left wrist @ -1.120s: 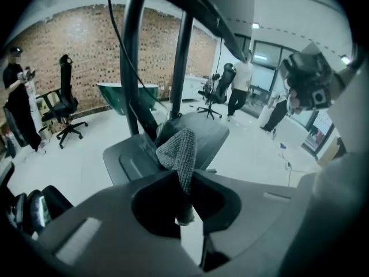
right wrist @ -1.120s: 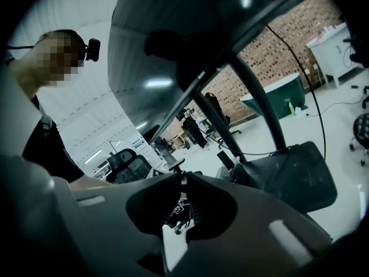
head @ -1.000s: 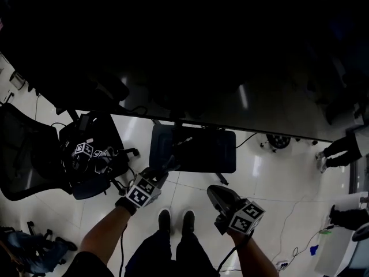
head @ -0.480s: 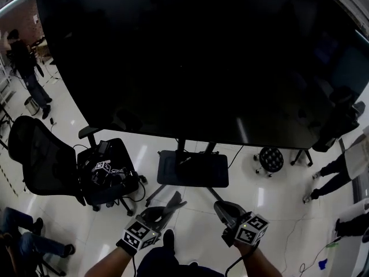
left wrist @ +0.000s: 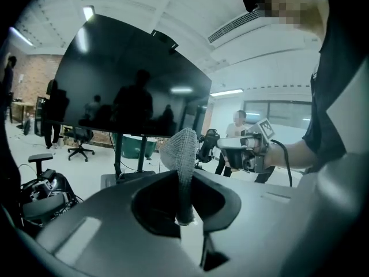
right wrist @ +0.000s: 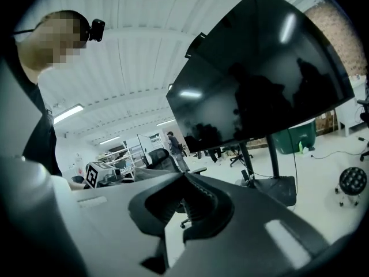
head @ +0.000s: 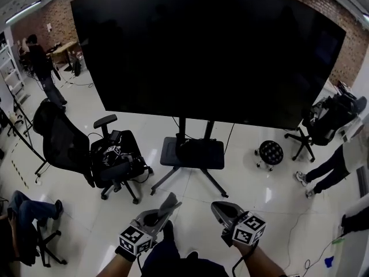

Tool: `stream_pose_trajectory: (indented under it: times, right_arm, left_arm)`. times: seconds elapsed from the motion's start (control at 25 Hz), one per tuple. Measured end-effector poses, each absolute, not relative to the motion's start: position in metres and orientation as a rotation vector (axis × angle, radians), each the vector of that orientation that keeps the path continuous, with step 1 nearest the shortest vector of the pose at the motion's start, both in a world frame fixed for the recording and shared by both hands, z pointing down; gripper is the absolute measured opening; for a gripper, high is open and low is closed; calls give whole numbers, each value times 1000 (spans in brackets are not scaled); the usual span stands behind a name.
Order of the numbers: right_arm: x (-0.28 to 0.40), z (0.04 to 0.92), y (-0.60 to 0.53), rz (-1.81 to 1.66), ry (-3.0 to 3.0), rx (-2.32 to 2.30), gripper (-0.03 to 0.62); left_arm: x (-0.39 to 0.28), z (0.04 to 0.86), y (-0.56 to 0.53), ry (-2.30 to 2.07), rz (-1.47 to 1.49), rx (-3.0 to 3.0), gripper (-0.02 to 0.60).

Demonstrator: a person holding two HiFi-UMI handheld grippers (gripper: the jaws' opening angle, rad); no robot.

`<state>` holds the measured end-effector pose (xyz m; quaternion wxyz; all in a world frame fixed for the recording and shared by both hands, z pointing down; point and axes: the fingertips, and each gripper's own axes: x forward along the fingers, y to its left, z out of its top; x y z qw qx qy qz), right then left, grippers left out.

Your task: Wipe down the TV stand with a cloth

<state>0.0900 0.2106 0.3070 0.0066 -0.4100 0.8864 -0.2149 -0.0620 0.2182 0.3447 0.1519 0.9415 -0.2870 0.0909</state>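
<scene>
The TV stand [head: 192, 153] is a black base plate on splayed legs under a big dark TV [head: 207, 51], out on the floor ahead. My left gripper [head: 169, 204] sits at the bottom of the head view, shut on a grey mesh cloth [head: 168, 201]. In the left gripper view the cloth [left wrist: 180, 152] sticks up from the closed jaws of the left gripper [left wrist: 184, 183]. My right gripper [head: 217, 209] is beside it, shut with nothing between its pads, as the right gripper view confirms for the right gripper [right wrist: 187, 196]. Both are well short of the stand.
A black office chair [head: 66, 146] loaded with gear stands left of the stand, and a small round stool [head: 270, 152] to its right. Another chair [head: 326, 117] is at the far right. People stand at the back left [head: 40, 62] and right [head: 323, 169].
The view has swung up from the floor to take in the whole TV. Both grippers have risen and now sit further back from the stand base. The cloth stays in the left gripper.
</scene>
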Motion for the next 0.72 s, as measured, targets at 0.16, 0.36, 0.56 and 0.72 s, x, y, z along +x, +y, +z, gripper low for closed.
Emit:
stream_pose_trajectory:
  times: [0.16, 0.36, 0.56, 0.72]
  right_arm:
    - [90, 297, 258, -666, 2779, -1274, 3]
    - [87, 288, 292, -655, 2761, -1319, 3]
    - [78, 279, 303, -635, 2731, -1381, 3]
    - [58, 265, 307, -590, 2706, -1405, 3]
  left_arm:
    - [-70, 330, 263, -831, 267, 2705, 35]
    - [-82, 315, 287, -818, 233, 2745, 35]
    - [-96, 293, 295, -803, 196, 2806, 35]
    - [-122, 286, 305, -808, 164, 2821, 35]
